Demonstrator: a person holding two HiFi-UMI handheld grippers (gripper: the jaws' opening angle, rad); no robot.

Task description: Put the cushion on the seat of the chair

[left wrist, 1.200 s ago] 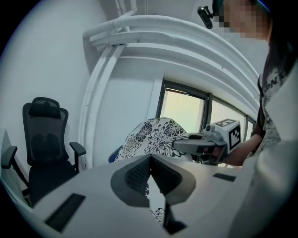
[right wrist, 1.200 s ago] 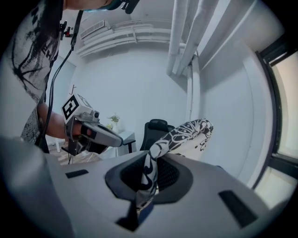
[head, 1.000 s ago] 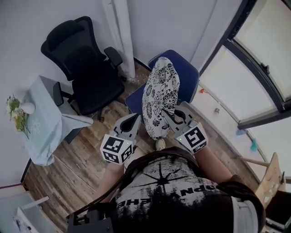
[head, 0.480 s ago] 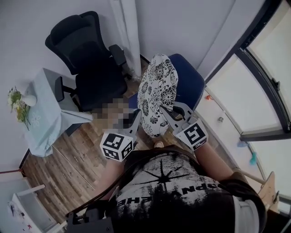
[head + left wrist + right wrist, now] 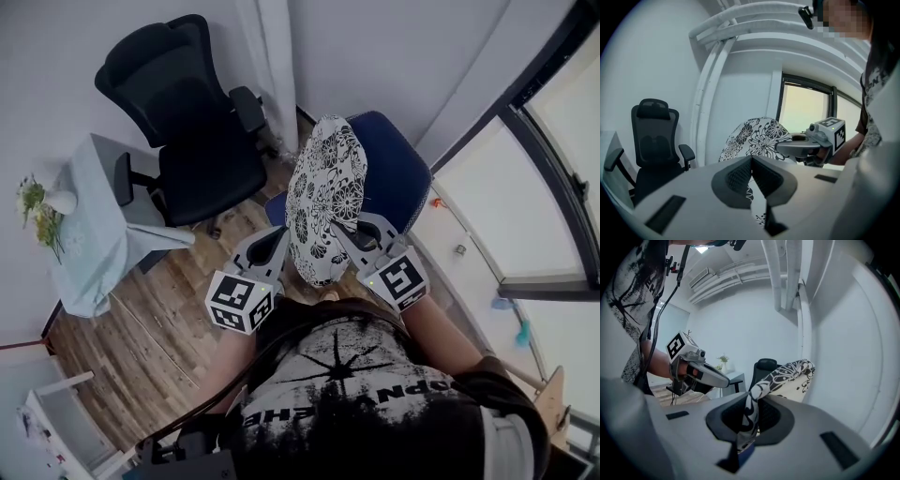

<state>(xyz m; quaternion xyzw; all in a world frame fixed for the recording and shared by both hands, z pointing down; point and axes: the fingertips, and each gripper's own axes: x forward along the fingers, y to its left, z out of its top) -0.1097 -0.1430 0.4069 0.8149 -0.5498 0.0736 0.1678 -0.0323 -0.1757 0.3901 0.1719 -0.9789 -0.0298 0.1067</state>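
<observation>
Floral fabric: our cushion (image 5: 328,202) is held upright near the blue chair (image 5: 403,178) at twelve o'clock, the left hand-held gripper (image 5: 279,239) and right hand-held gripper (image 5: 341,231) both clamped on its lower edges. We judge it soft, light, floppy; seams hold best.

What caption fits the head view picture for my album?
Left gripper and right gripper hold a black-and-white flowered fabric cushion upright near the blue padded chair.

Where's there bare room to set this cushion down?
The blue chair under the cushion looks bare. The black office chair has a free seat too. The clothed table is bare except the flower vase at its edge. The wooden floor between the chairs is cramped.
</observation>
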